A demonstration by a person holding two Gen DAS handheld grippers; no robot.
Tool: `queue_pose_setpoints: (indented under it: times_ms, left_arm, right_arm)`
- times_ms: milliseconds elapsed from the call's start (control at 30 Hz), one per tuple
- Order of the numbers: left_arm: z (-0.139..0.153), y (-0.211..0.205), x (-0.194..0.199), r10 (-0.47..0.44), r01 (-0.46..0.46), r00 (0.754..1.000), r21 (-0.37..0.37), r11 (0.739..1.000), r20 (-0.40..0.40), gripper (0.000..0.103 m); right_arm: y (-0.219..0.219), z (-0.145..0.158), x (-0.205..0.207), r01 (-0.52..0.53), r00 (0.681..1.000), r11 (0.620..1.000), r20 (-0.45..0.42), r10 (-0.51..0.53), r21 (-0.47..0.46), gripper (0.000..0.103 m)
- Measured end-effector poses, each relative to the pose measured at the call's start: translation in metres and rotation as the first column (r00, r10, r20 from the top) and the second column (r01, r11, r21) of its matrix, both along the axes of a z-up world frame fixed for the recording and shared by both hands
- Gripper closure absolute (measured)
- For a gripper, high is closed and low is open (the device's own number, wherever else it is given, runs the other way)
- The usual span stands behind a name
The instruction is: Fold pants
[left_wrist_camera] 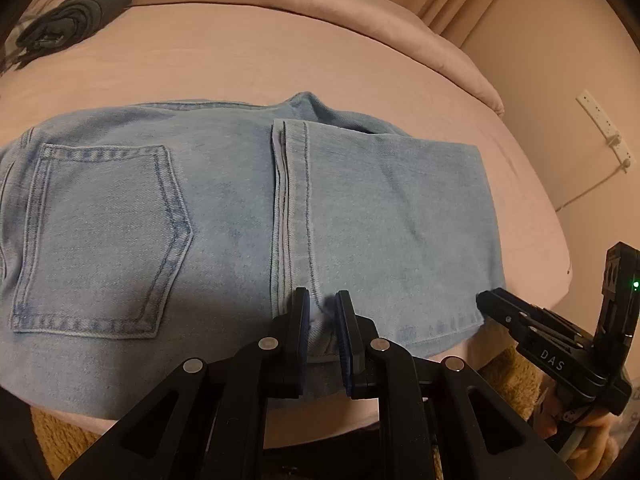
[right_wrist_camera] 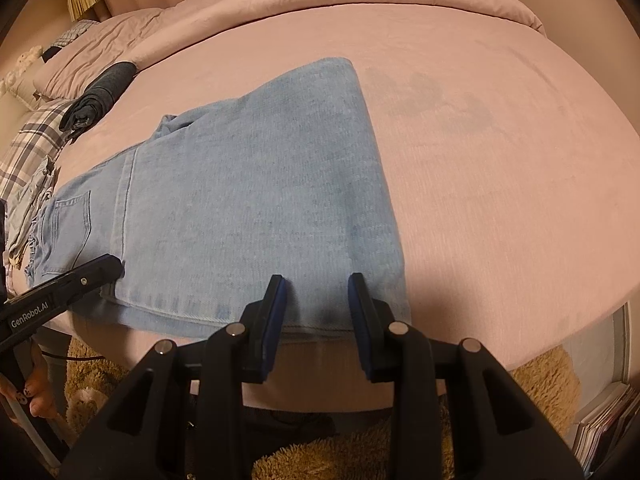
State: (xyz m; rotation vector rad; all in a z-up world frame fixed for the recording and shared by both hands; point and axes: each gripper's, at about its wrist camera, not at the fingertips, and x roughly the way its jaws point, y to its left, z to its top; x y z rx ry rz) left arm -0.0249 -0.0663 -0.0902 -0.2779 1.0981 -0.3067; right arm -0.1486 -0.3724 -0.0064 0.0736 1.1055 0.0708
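A rolled dark cloth sits far back on the smooth pink bed. The light blue jeans lie flat near the front edge, folded, with a stitched square pocket on the left. The left gripper pinches the thick leg hem in a narrow gap. The right gripper stands wide, touching soft denim but holding nothing. A fuzzy tan rug lies below.
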Motion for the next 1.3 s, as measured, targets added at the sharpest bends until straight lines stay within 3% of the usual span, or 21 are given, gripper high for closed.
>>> queue_pose_setpoints:
  times_ms: [367,467,533,633,700,767,833,1000,1100,1167,1300]
  left_arm:
    - [0.005,0.012,-0.007,0.007,-0.010,0.999,-0.076,0.997,-0.038,0.085]
    - [0.017,0.017,-0.006,0.009,-0.011,0.999,-0.042,0.999,-0.039,0.085]
    - [0.033,0.024,-0.008,0.027,-0.027,0.999,-0.023,0.999,0.017,0.085]
    - [0.051,0.044,-0.009,0.061,-0.058,0.996,-0.052,0.997,0.060,0.085]
    - [0.058,0.063,-0.011,0.105,-0.100,0.992,-0.073,0.992,0.064,0.085]
    - [0.061,0.079,-0.013,0.150,-0.145,0.987,-0.074,0.987,0.066,0.071]
    - [0.067,0.100,-0.016,0.222,-0.218,0.971,-0.057,0.974,0.085,0.043]
    - [0.075,0.152,-0.034,0.410,-0.401,0.901,-0.087,0.912,0.142,0.023]
    - [0.065,0.171,-0.041,0.473,-0.467,0.874,-0.077,0.881,0.109,0.020]
    - [0.056,0.180,-0.047,0.488,-0.484,0.869,-0.069,0.873,0.080,0.020]
    - [0.038,0.196,-0.060,0.523,-0.520,0.852,-0.074,0.851,0.034,0.020]
  right_arm:
    - [0.001,0.000,-0.002,0.000,1.000,1.000,-0.006,0.000,-0.015,0.071]
    - [0.005,0.003,-0.001,0.000,1.000,0.999,-0.029,-0.001,-0.044,0.071]
    - [0.009,0.005,0.000,-0.011,0.999,0.998,-0.041,0.008,-0.068,0.070]
    - [0.013,0.011,0.001,-0.030,0.998,0.995,-0.063,0.024,-0.092,0.066]
    - [0.013,0.022,0.003,-0.046,0.998,0.995,-0.049,0.042,-0.086,0.055]
    - [0.014,0.035,0.010,-0.045,0.999,0.994,-0.007,0.045,-0.095,0.048]
    - [0.019,0.044,0.023,-0.061,0.998,0.989,0.013,0.063,-0.131,0.043]
    - [0.032,0.052,0.070,-0.083,0.995,0.975,0.039,0.093,-0.207,0.043]
    - [0.032,0.044,0.099,-0.074,0.997,0.983,0.015,0.077,-0.168,0.043]
    - [0.031,0.032,0.113,-0.062,0.998,0.986,-0.014,0.061,-0.153,0.043]
    - [0.021,-0.011,0.136,-0.007,0.993,0.994,-0.116,-0.006,-0.111,0.039]
